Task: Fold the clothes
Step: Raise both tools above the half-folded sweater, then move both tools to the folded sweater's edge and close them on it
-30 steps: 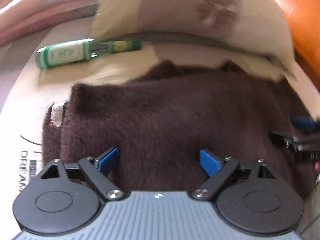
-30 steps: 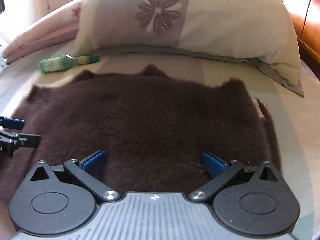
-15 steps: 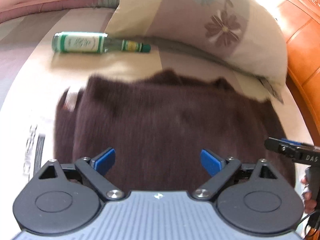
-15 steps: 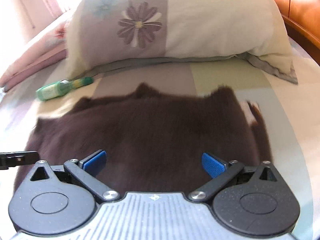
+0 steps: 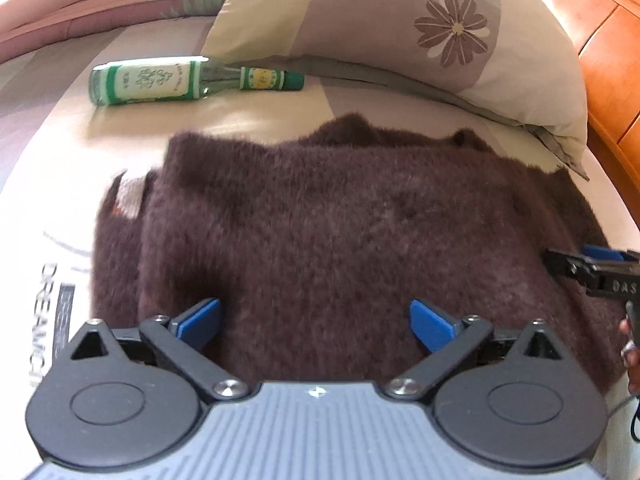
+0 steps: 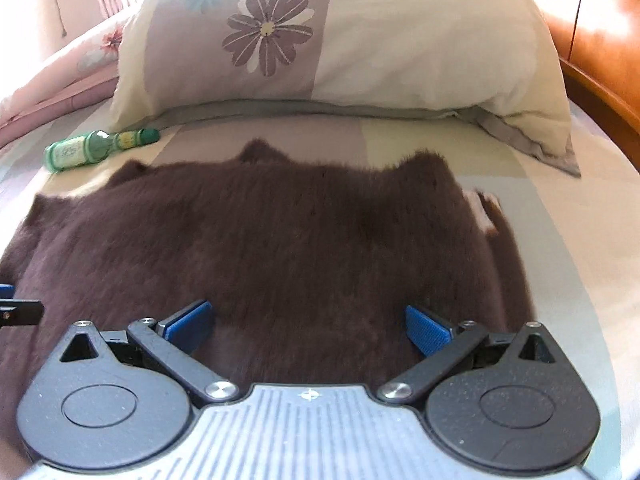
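A dark brown fuzzy garment (image 5: 340, 232) lies folded flat on the bed, its pale label showing at one end (image 5: 130, 196). My left gripper (image 5: 316, 322) hovers over its near edge, open, nothing between the blue pads. The right gripper shows at the right edge of the left wrist view (image 5: 596, 272), over the garment's right side. In the right wrist view the same garment (image 6: 272, 248) fills the middle, and my right gripper (image 6: 308, 326) stands open above its near edge, holding nothing. The left gripper's tip pokes in at the far left (image 6: 18, 312).
A green glass bottle (image 5: 160, 80) lies on the sheet beyond the garment, also visible as the bottle (image 6: 96, 148) at left. A flowered pillow (image 6: 340, 36) sits behind. An orange wooden headboard (image 5: 608, 60) runs along the right. A pink quilt (image 5: 80, 4) lies far left.
Both grippers have drawn back and up from the garment, so more of the pillow and sheet shows. The garment lies where it was. Both stay open.
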The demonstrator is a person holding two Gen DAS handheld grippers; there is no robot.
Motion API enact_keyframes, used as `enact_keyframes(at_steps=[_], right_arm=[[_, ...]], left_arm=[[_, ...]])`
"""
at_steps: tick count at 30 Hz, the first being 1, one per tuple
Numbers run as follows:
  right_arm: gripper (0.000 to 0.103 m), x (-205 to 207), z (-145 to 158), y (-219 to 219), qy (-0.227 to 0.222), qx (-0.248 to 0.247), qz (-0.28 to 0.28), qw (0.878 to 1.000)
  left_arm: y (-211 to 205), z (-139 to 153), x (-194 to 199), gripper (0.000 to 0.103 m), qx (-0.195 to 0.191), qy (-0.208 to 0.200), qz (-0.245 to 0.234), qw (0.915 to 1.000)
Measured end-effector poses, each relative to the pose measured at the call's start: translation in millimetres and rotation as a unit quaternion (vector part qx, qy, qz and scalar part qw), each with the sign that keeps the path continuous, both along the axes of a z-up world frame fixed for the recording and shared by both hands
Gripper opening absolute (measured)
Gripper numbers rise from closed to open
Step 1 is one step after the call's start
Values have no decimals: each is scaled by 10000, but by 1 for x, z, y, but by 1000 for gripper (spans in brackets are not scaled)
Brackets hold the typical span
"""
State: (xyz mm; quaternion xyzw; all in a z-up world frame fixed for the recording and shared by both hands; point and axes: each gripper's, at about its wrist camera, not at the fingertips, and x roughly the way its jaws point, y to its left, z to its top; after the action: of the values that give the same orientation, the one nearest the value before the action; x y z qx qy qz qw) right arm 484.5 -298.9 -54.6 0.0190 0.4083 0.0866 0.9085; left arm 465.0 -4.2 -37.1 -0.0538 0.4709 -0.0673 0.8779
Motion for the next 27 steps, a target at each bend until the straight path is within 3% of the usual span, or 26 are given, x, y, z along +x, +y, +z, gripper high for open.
enact_keyframes(at_steps=[4, 13, 18, 23, 27], right_arm=[[103, 23, -2, 3, -26, -15, -40, 10000], [103, 48, 17, -1, 162, 122, -122, 9997], [103, 3, 57, -13, -62, 9, 376, 9993], [103, -59, 80, -21, 20, 59, 823, 9966], [103, -112, 72, -19, 258, -29, 1190, 9926]], left_arm=[[-2, 2, 14, 100, 78, -41, -65, 9999], [21, 24, 27, 99, -263, 132, 357, 9989], [24, 59, -14, 99, 36, -185, 240, 9995], [9, 69, -75, 99, 508, -191, -666, 9963], [0, 63, -130, 100, 791, -430, -1217, 9885]])
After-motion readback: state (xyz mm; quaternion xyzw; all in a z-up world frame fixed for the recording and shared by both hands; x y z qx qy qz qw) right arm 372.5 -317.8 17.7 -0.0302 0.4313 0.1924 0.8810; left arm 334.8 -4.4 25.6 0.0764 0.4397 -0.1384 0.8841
